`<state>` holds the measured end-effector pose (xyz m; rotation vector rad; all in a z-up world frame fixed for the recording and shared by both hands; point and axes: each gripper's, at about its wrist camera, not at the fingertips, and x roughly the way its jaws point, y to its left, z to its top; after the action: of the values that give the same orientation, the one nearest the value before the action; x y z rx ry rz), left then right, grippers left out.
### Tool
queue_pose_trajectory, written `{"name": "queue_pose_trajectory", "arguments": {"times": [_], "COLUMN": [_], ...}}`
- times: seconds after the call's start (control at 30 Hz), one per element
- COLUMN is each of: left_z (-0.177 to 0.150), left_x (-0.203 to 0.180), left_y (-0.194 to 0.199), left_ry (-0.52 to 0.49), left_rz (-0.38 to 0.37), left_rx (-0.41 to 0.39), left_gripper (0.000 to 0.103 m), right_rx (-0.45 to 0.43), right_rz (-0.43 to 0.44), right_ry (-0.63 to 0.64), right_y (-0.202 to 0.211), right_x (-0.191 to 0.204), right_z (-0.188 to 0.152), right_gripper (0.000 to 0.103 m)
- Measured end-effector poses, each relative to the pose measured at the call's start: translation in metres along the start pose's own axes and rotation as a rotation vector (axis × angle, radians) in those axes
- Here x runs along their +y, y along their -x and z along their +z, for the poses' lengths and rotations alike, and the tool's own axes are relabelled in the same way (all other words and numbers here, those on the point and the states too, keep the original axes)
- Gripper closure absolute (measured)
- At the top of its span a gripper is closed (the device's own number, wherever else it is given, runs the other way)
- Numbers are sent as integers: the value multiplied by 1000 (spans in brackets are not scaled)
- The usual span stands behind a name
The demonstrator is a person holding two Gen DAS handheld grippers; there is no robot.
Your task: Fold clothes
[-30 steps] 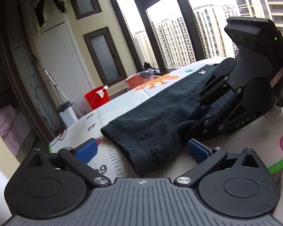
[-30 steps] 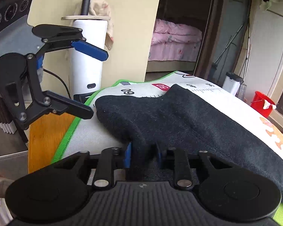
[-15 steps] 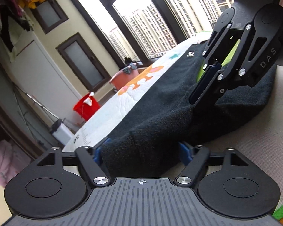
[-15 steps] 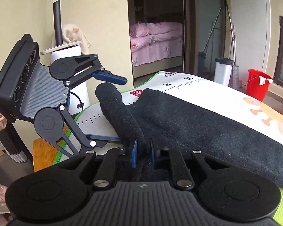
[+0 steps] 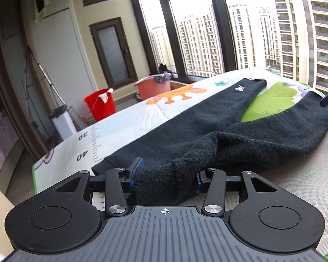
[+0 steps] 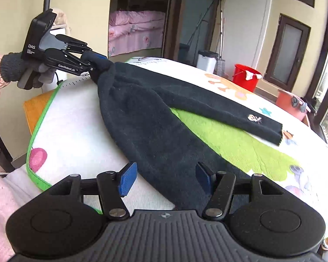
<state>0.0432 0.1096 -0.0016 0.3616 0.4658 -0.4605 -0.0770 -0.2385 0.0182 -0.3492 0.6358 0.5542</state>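
Pinched between the blue pads (image 5: 135, 175) of the left gripper (image 5: 165, 179) was a thick bunch of a dark, fuzzy garment (image 5: 207, 131), its knitted cloth gathered into a rumpled knot between the fingers. From the right wrist view, this gripper (image 6: 90, 62) was lifted just above the mat's near corner, held by a hand in a grey knit glove (image 6: 17, 71), most likely to raise one end so it could be carried over for a fold.

Spread wide, the fingers of the right gripper (image 6: 165, 178) held nothing; the cloth lay between and under its blue pads (image 6: 126, 179) without being squeezed, probably ready for a fresh hold on the garment's other end.

From the clamped end the garment fanned out in two limbs across the padded mat (image 6: 76, 118): a broad one running toward the right gripper, and a narrower one reaching toward the mat's far edge by the window, ending in a straight cut hem with a small pale emblem (image 6: 254, 118). A wedge of bright green print showed between the limbs.

The mat was soft and quilted, white with cartoon shapes, a printed ruler and a green border. Beyond its far edge stood a red bucket (image 5: 100, 103) and an orange basin (image 5: 152, 87) on the floor, beside tall windows.
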Motion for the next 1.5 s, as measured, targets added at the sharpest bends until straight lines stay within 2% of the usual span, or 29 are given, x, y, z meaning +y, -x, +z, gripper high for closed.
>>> {"name": "queue_pose_trajectory", "arguments": {"times": [0.1, 0.17, 0.2, 0.23, 0.3, 0.43, 0.53, 0.6, 0.67, 0.77, 0.83, 0.87, 0.9, 0.93, 1.03, 1.1, 1.27, 1.37, 1.4, 1.47, 1.5], "left_z": [-1, -1, -1, -1, 0, 13, 27, 34, 36, 30, 24, 19, 15, 11, 2, -2, -4, -5, -2, 0, 1], "left_x": [-1, 0, 0, 0, 2, 15, 30, 38, 48, 65, 80, 88, 95, 101, 115, 116, 102, 93, 88, 80, 79], "left_y": [8, 11, 12, 13, 15, 7, -7, -17, -34, -50, -50, -47, -44, -41, -32, -31, -50, -65, -69, -75, -75], "left_ry": [15, 22, 25, 30, 43, 95, 139, 167, 200, 248, 302, 343, 379, 414, 524, 570, 558, 588, 571, 529, 522], "left_rz": [4, 11, 12, 15, 21, 42, 83, 113, 163, 225, 242, 240, 230, 216, 149, 100, 65, 28, 36, 45, 50], "left_rx": [-1, -9, -12, -18, -29, -30, -26, -13, 35, 81, 77, 72, 71, 73, 72, 73, 131, 161, 164, 175, 179], "left_gripper": [50, 50, 50, 50, 51, 52, 52, 48, 45, 42, 27, 22, 18, 18, 16, 11, 10, 8, 3, 2, 2], "right_rx": [22, 0, -5, -14, -44, -105, -172, -201, -171, -83, -58, -72, -91, -104, -120, -106, -78, -101, -102, -89, -87], "right_rz": [-62, -88, -111, -128, -174, -256, -343, -383, -402, -378, -372, -366, -360, -355, -338, -333, -252, -184, -168, -202, -209], "right_ry": [43, 38, 29, 21, 16, 110, 171, 208, 196, 125, 33, -40, -119, -181, -418, -506, -752, -824, -818, -753, -733], "right_y": [-7, -10, -12, -13, -16, -19, -33, -51, -81, -121, -133, -130, -126, -120, -101, -98, -110, -124, -129, -135, -134], "right_x": [3, 0, -2, -4, -8, -16, -38, -51, -68, -96, -116, -129, -142, -152, -192, -206, -224, -219, -215, -201, -199], "right_z": [-15, -16, -15, -13, -7, 23, 66, 90, 113, 130, 130, 126, 122, 116, 90, 73, 36, 25, 26, 33, 33], "right_gripper": [32, 38, 69, 94, 97, 97, 97, 97, 97, 89, 74, 69, 58, 54, 51, 49, 46, 45, 43, 43, 49]}}
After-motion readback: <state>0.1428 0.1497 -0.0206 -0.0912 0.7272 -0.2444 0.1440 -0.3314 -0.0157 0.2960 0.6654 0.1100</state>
